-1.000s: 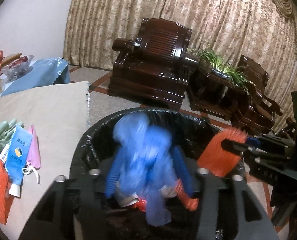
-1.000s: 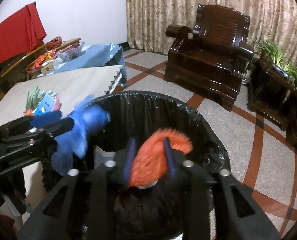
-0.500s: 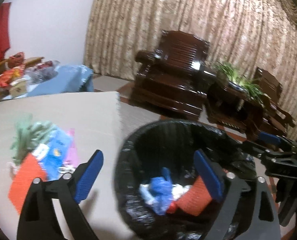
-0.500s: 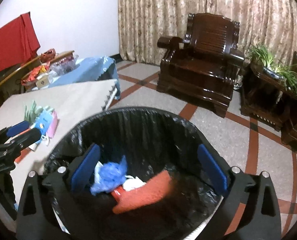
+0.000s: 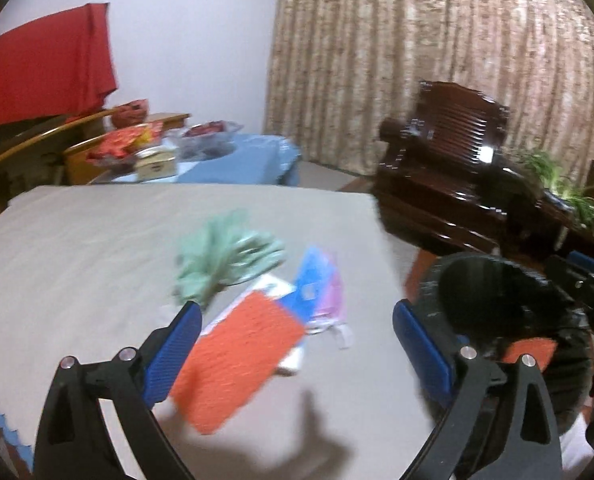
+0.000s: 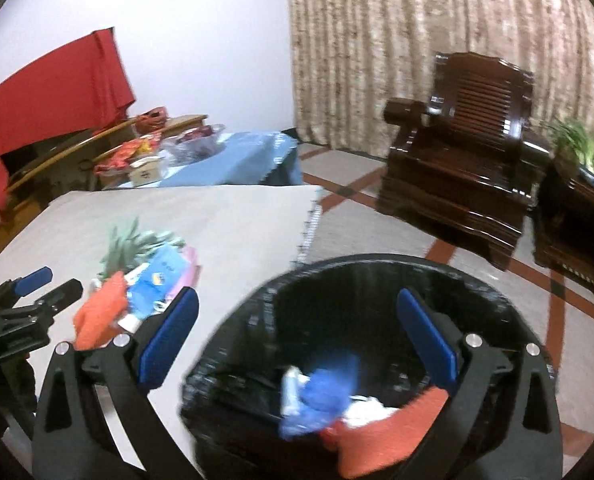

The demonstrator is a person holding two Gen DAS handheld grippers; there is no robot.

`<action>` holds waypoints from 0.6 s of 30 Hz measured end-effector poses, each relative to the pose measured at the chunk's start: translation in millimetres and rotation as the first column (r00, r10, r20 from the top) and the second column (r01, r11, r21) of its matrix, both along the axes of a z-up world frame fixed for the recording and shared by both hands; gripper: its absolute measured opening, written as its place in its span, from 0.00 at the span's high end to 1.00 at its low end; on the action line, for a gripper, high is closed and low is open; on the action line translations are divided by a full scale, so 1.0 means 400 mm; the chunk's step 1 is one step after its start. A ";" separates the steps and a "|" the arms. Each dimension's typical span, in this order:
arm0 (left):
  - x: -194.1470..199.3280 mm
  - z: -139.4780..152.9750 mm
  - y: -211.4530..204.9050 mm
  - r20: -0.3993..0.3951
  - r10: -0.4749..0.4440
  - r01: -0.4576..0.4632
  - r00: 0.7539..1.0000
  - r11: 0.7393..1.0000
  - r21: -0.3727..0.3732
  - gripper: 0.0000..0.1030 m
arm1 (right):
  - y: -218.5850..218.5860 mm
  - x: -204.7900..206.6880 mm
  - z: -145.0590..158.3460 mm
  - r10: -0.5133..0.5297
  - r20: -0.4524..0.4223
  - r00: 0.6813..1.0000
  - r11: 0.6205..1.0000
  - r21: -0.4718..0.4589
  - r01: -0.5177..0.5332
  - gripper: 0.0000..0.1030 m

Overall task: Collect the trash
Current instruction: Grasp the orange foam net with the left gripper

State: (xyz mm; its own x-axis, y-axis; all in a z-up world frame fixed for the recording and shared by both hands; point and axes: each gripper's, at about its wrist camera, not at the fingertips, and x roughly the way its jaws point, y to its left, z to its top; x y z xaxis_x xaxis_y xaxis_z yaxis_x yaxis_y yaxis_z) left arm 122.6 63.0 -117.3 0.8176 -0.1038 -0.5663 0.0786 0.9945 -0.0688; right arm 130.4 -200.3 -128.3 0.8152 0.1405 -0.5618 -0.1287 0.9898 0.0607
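Left tongs (image 5: 293, 322) spread wide with nothing between the blue pads — hovering above the beige-covered desk (image 5: 97, 248), aimed at a small heap of trash near the desk's right edge. Within that heap: an orange textured cloth (image 5: 233, 364) nearest the camera, a pale green bundle (image 5: 225, 260) behind it toward the desk's far side, a blue tube (image 5: 309, 284) just beside the cloth, and a pink packet (image 5: 333, 296) touching the tube on the right. All blurred by motion, so finer detail impossible to make out.

Right tongs (image 6: 295, 326) likewise gaping wide, gripping nothing, poised over the trash bin (image 6: 257, 304) lined with a black bag, standing on the floor just off the desk's right edge. Inside the bin: a crumpled blue bag (image 6: 321, 396), an orange cloth piece (image 6: 385, 436) against it, and a bit of white between them.

Seen from the right wrist view, the same heap on the desk lies to the left of the bin. Beyond the desk's far edge, a blue-covered table (image 6: 233, 156) with packets on it; a dark wooden armchair (image 6: 465, 136) before patterned curtains (image 6: 417, 40); a red cloth (image 6: 53, 88) hanging at the far left.
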 end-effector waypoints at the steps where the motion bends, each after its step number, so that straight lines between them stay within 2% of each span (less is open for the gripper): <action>1: 0.003 -0.009 0.024 -0.008 0.023 -0.023 1.000 1.000 -0.001 0.09 | 0.023 0.006 -0.003 0.019 0.002 1.000 1.000 0.001 -0.019 0.06; 7: 0.008 -0.057 0.096 -0.050 0.074 -0.074 0.996 0.997 0.008 0.10 | 0.113 0.038 -0.025 0.085 0.008 0.996 0.996 -0.011 -0.085 0.06; 18: 0.028 -0.160 0.100 -0.138 0.068 -0.064 0.988 0.997 0.031 0.10 | 0.188 0.078 -0.092 0.128 -0.046 0.991 0.991 -0.021 -0.129 0.06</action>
